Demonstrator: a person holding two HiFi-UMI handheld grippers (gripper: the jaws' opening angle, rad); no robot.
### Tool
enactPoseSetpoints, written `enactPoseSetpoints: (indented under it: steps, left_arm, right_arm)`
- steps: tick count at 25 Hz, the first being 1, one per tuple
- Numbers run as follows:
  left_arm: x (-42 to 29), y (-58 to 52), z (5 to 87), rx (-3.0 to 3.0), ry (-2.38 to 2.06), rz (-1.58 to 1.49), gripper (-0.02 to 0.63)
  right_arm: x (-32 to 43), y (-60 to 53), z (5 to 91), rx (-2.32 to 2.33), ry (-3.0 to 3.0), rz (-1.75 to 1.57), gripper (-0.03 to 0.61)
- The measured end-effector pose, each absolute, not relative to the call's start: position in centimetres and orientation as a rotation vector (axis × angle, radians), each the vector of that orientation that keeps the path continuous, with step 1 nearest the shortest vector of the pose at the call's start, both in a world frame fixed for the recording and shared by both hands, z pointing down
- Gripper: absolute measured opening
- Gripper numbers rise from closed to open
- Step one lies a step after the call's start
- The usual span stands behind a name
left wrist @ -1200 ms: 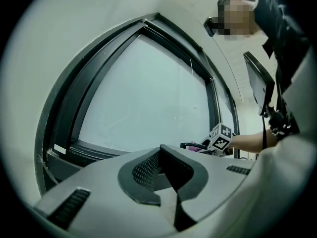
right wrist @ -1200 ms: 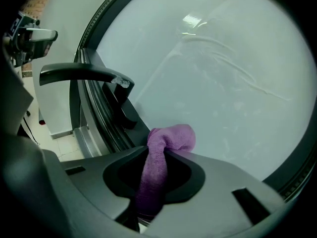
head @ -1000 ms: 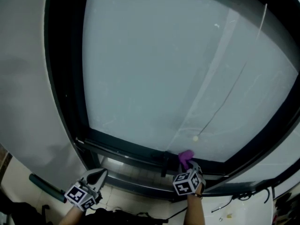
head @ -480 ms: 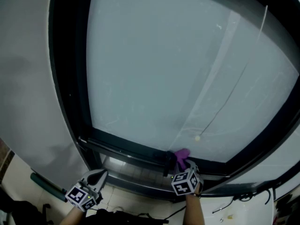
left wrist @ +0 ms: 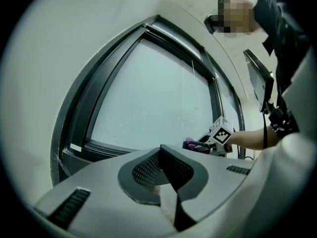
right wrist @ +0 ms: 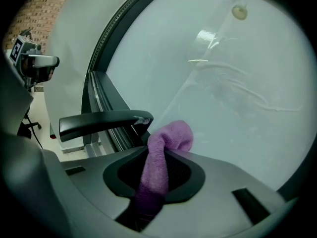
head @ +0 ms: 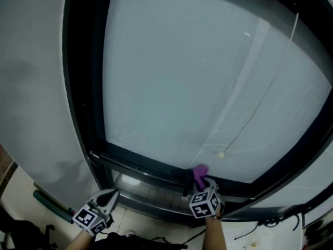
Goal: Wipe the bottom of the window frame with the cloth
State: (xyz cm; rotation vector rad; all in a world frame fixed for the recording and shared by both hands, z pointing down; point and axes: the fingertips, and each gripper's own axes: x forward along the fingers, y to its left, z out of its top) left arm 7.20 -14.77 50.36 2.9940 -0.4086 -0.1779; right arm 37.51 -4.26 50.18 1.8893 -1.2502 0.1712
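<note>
A purple cloth [head: 200, 174] [right wrist: 157, 162] is clamped in my right gripper [head: 203, 182] [right wrist: 163, 150], which is shut on it. The cloth's folded end presses against the dark bottom window frame [head: 145, 165], right beside the black window handle [right wrist: 101, 123] [head: 186, 180]. My left gripper [head: 106, 197] [left wrist: 159, 155] hangs lower left, below the sill and away from the frame, shut with nothing in it. In the left gripper view the right gripper's marker cube [left wrist: 222, 131] shows at the frame's bottom.
A large frosted pane [head: 208, 82] fills the dark frame; a thin cord with a small bead [head: 221, 154] hangs in front of it. A white wall [head: 31, 98] lies left. Cables [head: 260, 228] lie on the sill at the lower right.
My right gripper has slid the cloth a little to the left along the bottom frame, up to the handle. The head view has shifted slightly. The left gripper stays put.
</note>
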Motion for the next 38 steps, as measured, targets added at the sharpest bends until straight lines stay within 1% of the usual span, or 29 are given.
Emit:
enactPoseSetpoints:
  steps: [7, 17, 27, 38]
  left_arm:
    - [7.1, -14.4, 50.2, 2.977, -0.413, -0.174, 0.005]
    - [6.1, -13.4, 50.6, 2.987, -0.462, -0.147, 0.005]
    - [5.9, -11.3, 50.4, 2.991, -0.548, -0.120, 0.005]
    - [7.3, -10.4, 50.7, 3.018, -0.508, -0.108, 0.005]
  right_arm:
    - [35.2, -5.3, 49.6, 1.863, -1.347, 0.119, 0.091]
    - [33.8, -4.2, 51.2, 1.974, -1.456, 0.158, 0.092]
    - [32.7, -4.1, 51.7, 2.014, -1.562, 0.129, 0.092]
    - [31.4, -4.3, 52.3, 2.044, -1.648, 0.136, 0.092]
